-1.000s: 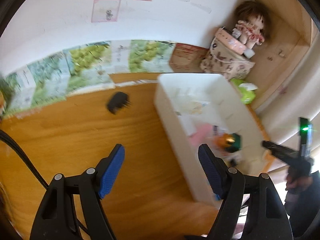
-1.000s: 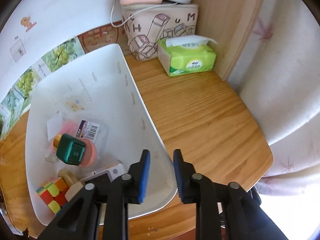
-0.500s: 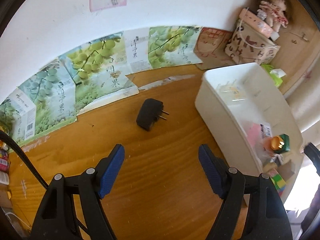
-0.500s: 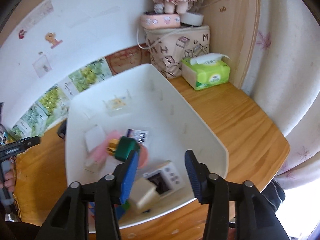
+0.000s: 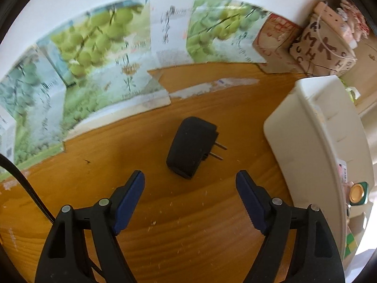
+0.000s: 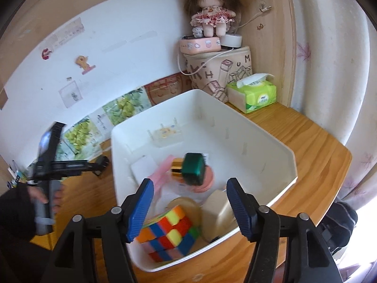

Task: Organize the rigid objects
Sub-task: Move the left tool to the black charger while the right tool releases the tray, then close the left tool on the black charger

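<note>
Charger [image 5: 189, 147], black, rigid, light; prongs at 3 o'clock. Take across body. Left gripper [image 5: 189, 186] released, empty.

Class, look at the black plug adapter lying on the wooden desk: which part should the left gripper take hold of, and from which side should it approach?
Grip the black plug adapter across its body's two long sides, coming down from above. It lies flat with its prongs pointing toward the white bin, and the open left gripper probably spans the body's width.
</note>
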{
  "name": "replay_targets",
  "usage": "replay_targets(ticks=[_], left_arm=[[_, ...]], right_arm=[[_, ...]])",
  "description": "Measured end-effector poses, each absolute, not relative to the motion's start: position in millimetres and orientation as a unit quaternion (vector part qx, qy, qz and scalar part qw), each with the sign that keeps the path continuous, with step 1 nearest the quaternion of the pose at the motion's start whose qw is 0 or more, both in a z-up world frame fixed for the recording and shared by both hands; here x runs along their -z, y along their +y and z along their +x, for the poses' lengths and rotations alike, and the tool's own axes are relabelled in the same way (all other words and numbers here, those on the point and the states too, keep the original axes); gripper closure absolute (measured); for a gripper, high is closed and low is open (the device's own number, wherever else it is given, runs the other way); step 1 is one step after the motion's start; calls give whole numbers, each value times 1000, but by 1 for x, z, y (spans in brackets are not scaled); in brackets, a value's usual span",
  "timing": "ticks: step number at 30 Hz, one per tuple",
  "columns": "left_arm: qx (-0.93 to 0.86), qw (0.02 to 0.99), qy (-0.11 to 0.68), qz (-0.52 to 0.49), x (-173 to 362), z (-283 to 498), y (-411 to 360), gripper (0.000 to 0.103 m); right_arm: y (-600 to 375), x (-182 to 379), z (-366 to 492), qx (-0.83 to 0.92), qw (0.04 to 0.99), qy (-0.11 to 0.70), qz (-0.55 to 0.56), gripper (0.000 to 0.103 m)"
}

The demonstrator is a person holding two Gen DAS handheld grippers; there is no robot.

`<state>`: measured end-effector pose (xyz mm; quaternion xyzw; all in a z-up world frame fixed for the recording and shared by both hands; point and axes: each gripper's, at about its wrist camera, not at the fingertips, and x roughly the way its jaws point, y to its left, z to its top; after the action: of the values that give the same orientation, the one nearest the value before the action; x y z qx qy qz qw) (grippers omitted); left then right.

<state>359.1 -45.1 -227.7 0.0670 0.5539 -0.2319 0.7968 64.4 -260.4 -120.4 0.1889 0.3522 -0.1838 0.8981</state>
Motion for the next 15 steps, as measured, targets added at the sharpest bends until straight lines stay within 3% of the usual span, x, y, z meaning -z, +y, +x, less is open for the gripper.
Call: replay_targets(ticks=[3,15], left_arm=[[228,798,554,60,236,363,-46,21],[227,831,506,45,243,366,-55,20]], right_arm=[[-248,119,67,178,903,348,179,33],[-217,114,76,137,916,351,136,32]])
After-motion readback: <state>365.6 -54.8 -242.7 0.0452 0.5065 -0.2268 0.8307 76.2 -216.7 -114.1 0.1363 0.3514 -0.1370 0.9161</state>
